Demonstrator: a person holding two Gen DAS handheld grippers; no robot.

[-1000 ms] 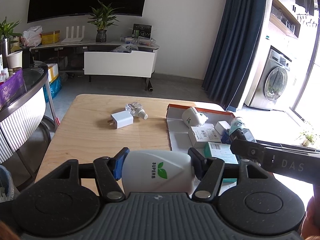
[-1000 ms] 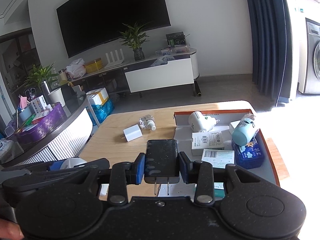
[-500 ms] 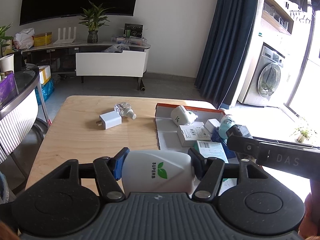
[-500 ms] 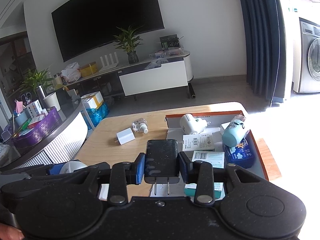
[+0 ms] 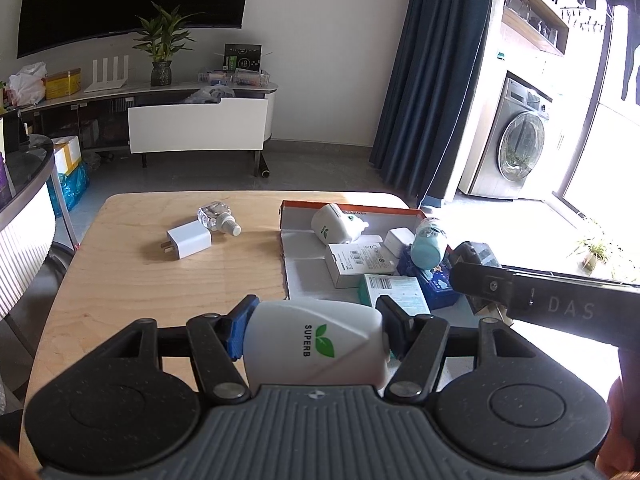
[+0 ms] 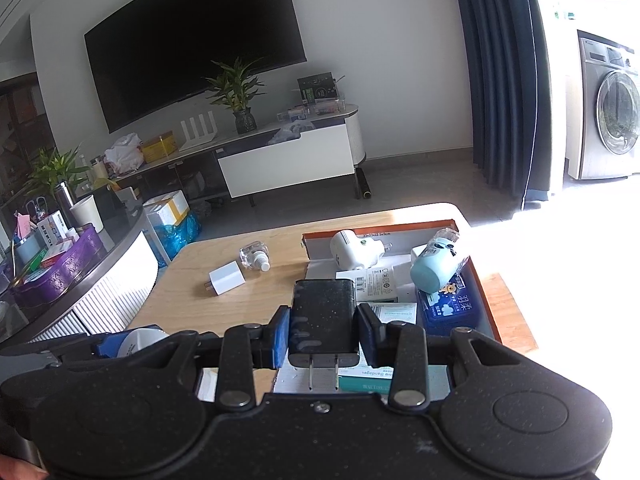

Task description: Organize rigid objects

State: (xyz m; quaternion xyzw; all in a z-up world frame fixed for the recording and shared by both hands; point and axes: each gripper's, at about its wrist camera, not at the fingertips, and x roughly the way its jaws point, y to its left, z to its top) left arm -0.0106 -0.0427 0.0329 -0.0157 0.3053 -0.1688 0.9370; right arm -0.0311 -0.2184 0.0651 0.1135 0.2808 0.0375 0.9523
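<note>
i've got both hands full right now. left gripper (image 5: 314,336) has its fingers clamped on a white plug-in device (image 5: 314,346), squeezing its two ends, held up over the near edge of the table (image 5: 160,280). it reads "superb" with a green leaf logo. looks like hard, smooth plastic, light, a bit rounded, so i'd guess it could slip if i loosen up.

right gripper (image 6: 323,330) has its fingers clamped on the flat sides of a black charger (image 6: 323,320), prongs pointing back at the camera, hovering by the near left corner of the orange tray (image 6: 486,304). stiff and light, flat sides are the sensible place to hold it.

in the tray: a blue tissue pack (image 6: 452,306) with chinese writing, a box that says "bandages" (image 6: 376,374), a barcode box (image 6: 374,280). white charger (image 6: 226,280) and a small clear bottle (image 6: 253,258) sit loose on the table.
</note>
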